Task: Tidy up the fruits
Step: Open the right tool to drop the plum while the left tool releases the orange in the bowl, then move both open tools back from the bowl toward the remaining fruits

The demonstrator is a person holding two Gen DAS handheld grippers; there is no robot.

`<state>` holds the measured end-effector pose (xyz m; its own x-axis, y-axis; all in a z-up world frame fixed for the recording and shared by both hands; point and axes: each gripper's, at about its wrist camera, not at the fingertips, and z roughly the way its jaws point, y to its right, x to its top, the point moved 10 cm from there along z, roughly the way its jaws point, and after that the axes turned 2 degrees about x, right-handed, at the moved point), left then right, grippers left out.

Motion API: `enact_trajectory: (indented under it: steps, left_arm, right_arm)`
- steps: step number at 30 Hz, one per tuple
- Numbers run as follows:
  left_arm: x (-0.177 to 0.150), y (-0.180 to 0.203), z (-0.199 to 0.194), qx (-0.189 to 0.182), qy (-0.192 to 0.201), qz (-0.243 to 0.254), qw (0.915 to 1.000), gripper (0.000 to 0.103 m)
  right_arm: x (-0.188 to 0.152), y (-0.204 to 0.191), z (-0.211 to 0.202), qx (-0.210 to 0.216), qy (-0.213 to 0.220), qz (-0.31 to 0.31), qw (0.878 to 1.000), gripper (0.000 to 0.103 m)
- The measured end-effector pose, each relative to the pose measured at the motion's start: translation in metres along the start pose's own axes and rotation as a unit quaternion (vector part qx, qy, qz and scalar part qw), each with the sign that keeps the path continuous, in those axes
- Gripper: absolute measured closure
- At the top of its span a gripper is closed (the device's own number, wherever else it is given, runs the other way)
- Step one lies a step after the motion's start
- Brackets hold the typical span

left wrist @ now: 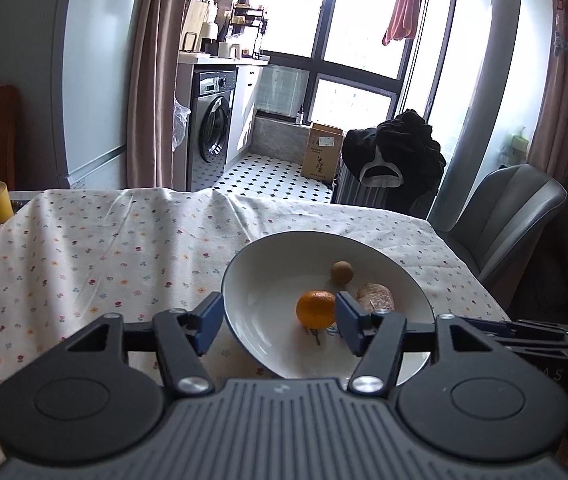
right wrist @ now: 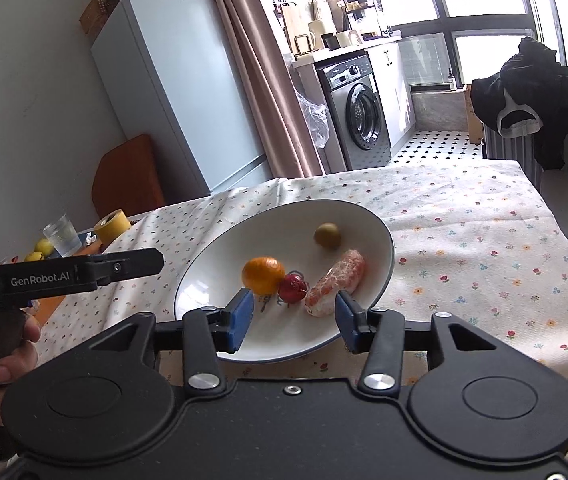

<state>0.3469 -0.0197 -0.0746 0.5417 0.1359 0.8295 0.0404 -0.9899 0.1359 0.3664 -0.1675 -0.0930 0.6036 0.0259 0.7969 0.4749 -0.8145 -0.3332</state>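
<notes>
While both two-finger grippers hover over a bench draped in a flower-print cloth, four fruits lie together in a wide white ceramic bowl with a dark rim: a round orange mandarin, a small dark-red fruit touching it, a long peeled pink citrus segment just beside that, and a small olive-green round fruit set apart toward the far side. The left gripper has its blue-padded fingers spread wide, empty, straddling the near rim with the mandarin between them. The right gripper is likewise spread and holds nothing, low over the bowl's near edge. The mandarin looks light and firm-skinned and would likely take a squeeze across its widest part. The peeled segment appears soft, moist and easily crushed, best pinched gently across its short width. Both small round fruits seem liable to roll and slip on the glazed surface. Two yellow fruits wait near a clear glass at the bench's far left.
</notes>
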Motion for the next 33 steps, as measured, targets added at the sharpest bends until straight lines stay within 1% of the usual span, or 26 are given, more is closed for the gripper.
enact_trajectory:
  steps: [3,5,7,9,12,14,17,19,24,26,30,33]
  left_arm:
    - [0.002,-0.005,-0.009,0.008,0.006,-0.007,0.9999,0.037]
    - [0.003,-0.008,-0.016,0.013,0.014,-0.009,0.9998,0.029]
    - [0.002,-0.01,-0.023,0.017,0.02,-0.009,0.9996,0.026]
    - [0.001,-0.014,-0.029,0.02,0.021,-0.012,0.9995,0.025]
    - [-0.003,-0.02,-0.039,0.024,0.021,-0.019,0.9993,0.023]
    - [-0.007,-0.024,-0.05,0.027,0.025,-0.019,0.9991,0.02]
    - [-0.013,-0.033,-0.064,0.032,0.027,-0.031,0.9987,0.015]
    - [-0.016,-0.038,-0.072,0.035,0.027,-0.037,0.9983,0.014]
    - [-0.027,-0.054,-0.096,0.039,0.034,-0.062,0.9967,0.011]
    - [-0.031,-0.061,-0.103,0.043,0.034,-0.067,0.9962,0.011]
    - [-0.034,-0.072,-0.116,0.054,0.04,-0.078,0.9947,0.011]
    - [-0.036,-0.075,-0.126,0.053,0.043,-0.08,0.9944,0.011]
  right_arm:
    - [-0.001,-0.003,-0.004,0.002,0.001,-0.001,1.0,0.055]
    - [-0.002,-0.005,-0.007,0.0,0.002,-0.002,1.0,0.054]
    - [-0.003,-0.006,-0.009,0.001,0.002,-0.002,1.0,0.054]
    - [-0.004,-0.009,-0.011,0.002,0.001,-0.003,1.0,0.053]
    - [-0.007,-0.014,-0.018,0.002,0.004,-0.003,1.0,0.049]
    - [-0.008,-0.017,-0.027,0.003,0.014,0.001,1.0,0.041]
    - [-0.011,-0.026,-0.037,0.012,0.019,-0.001,1.0,0.039]
    - [-0.013,-0.031,-0.041,0.014,0.02,-0.003,1.0,0.038]
    - [-0.015,-0.041,-0.053,0.019,0.023,-0.011,1.0,0.032]
    - [-0.016,-0.044,-0.059,0.018,0.027,-0.016,0.999,0.026]
    - [-0.018,-0.048,-0.067,0.018,0.03,-0.017,0.999,0.024]
    - [-0.02,-0.052,-0.074,0.017,0.03,-0.026,0.999,0.021]
